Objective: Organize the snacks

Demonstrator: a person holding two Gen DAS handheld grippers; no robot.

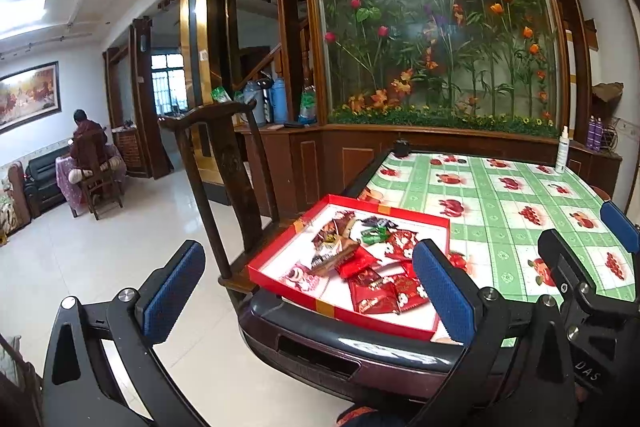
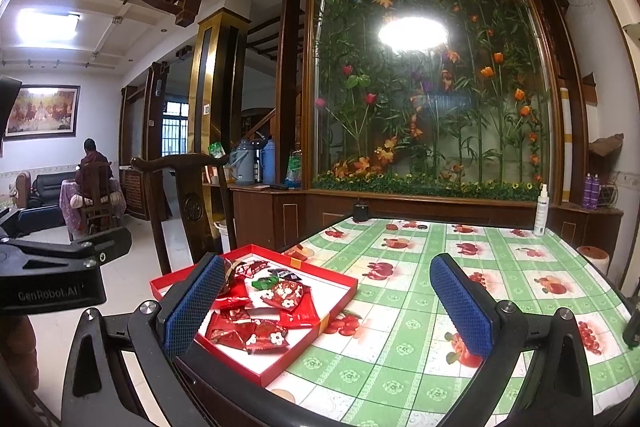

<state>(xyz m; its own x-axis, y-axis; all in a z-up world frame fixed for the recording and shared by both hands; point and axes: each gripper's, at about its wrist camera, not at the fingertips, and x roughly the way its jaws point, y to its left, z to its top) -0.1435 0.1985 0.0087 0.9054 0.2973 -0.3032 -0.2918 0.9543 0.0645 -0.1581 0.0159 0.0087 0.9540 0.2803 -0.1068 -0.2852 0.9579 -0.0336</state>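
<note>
A family home's living and dining room: a fruit-print cloth on the worktop [image 2: 500, 267], carved wooden chair [image 2: 192, 187], sofa [image 2: 48, 187], framed painting [image 2: 42, 111], thermos flasks [image 2: 269, 162] on a sideboard.
</note>
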